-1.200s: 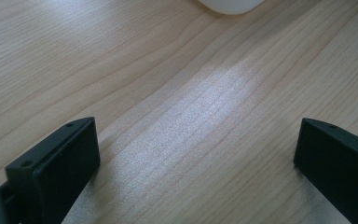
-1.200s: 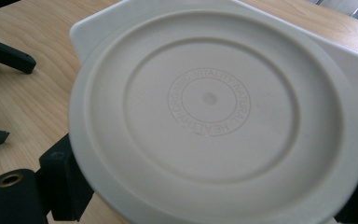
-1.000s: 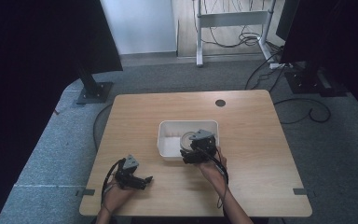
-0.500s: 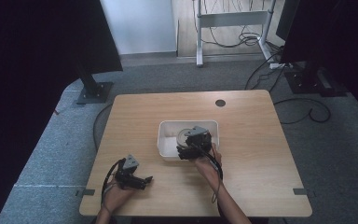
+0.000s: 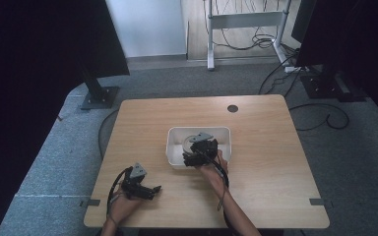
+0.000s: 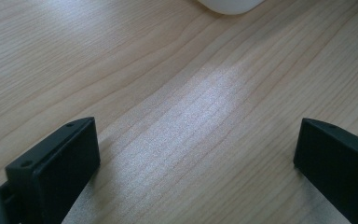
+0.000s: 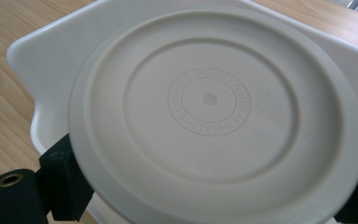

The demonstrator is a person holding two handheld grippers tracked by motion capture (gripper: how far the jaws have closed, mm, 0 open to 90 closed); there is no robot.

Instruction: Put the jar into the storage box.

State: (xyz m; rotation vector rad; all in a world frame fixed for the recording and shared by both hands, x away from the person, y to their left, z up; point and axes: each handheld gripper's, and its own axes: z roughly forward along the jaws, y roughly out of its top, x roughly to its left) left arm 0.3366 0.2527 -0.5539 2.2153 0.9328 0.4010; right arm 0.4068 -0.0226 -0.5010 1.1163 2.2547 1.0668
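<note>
Since the frame a second before, the right gripper (image 5: 197, 156) had shifted a little leftward and inward over the white tub (image 5: 174, 135), while the left gripper (image 5: 145, 189) had stayed put near the front edge of the surface (image 5: 266, 162). In the right gripper view, the jaws were clamped on opposite edges of a round cream lid (image 7: 214, 116), which hung tilted above the tub's (image 7: 32, 51) near corner. The left gripper's (image 6: 196, 154) jaws stood wide apart with nothing between them, resting low over bare wood, the tub's rim (image 6: 228, 4) just visible beyond.

The likeliest failure, as I judged it, lay in that thin edge grip: the lid was held only by its rim, so a small twist of the hand could have let it pivot or pop free and drop back into the tub. The tub was unsecured too, with the left gripper well apart from it, so a lid catching its wall might have dragged or tipped it.
</note>
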